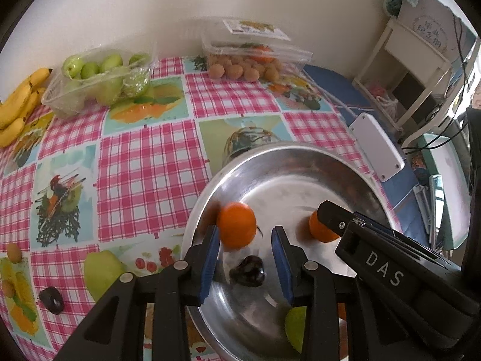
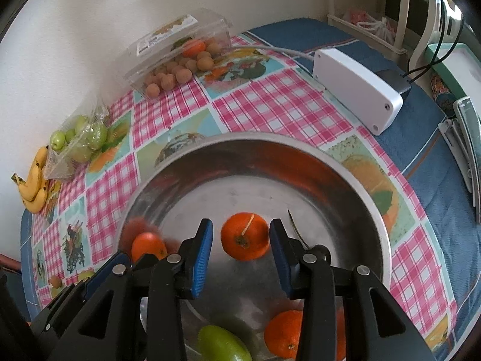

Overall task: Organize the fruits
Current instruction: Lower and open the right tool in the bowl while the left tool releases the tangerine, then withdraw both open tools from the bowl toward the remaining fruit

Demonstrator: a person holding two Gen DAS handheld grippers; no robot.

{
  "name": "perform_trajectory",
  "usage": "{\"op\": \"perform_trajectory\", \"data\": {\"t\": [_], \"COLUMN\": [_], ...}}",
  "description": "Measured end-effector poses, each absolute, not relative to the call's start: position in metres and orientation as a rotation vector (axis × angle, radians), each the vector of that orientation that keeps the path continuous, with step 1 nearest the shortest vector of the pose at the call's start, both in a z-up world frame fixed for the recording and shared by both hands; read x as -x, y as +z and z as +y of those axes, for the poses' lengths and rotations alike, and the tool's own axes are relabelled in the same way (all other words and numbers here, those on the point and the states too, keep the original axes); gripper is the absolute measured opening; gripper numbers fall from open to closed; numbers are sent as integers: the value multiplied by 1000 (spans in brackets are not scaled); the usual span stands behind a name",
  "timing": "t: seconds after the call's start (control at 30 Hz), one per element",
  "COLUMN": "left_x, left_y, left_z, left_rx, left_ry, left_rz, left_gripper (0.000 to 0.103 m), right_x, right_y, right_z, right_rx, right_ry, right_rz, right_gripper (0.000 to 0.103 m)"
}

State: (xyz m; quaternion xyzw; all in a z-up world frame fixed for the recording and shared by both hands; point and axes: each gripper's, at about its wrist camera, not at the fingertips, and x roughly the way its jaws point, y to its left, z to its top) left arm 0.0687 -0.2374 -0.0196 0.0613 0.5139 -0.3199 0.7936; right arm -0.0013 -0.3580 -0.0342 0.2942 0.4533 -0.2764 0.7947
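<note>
Left gripper (image 1: pixel 245 258): fingers spread, nothing pinched; the pads hang over the steel bowl (image 1: pixel 288 156); a blurred orange (image 1: pixel 237 225) sits just ahead of the left pad, clear of both; a dark fruit (image 1: pixel 248 274) lies low between the fingers
Right gripper (image 2: pixel 240 257): fingers spread, pinching nothing; a stemmed orange (image 2: pixel 245 236) lies in the gap ahead of the tips, touching neither pad
Bowl contents: a green fruit (image 2: pixel 224 344) and another orange (image 2: pixel 284 335) below the right fingers
Table (image 1: pixel 144 156): checked cloth; far beyond the fingers, bananas (image 1: pixel 21 102), a tray of green fruit (image 1: pixel 96 81), a clamshell of small brown fruit (image 1: pixel 240 60); a white box (image 2: pixel 357 90) to the right
</note>
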Motion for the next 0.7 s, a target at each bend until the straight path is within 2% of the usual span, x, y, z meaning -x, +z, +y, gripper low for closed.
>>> {"op": "perform_trajectory", "data": {"t": [0.37,0.7], "left_x": [-73,-85], "left_y": [9,5], "left_z": [-223,-207], "left_rx": [-112,-75], "left_ry": [-624,-544], "left_rz": [1099,1130], "left_gripper": [40,40], "right_x": [10,11], "right_y": [3,-5], "right_z": [-356,-359], "right_rx": [-579,-589], "right_ry": [-603,-608], "right_rz": [918,951], "right_gripper": [40,40]}}
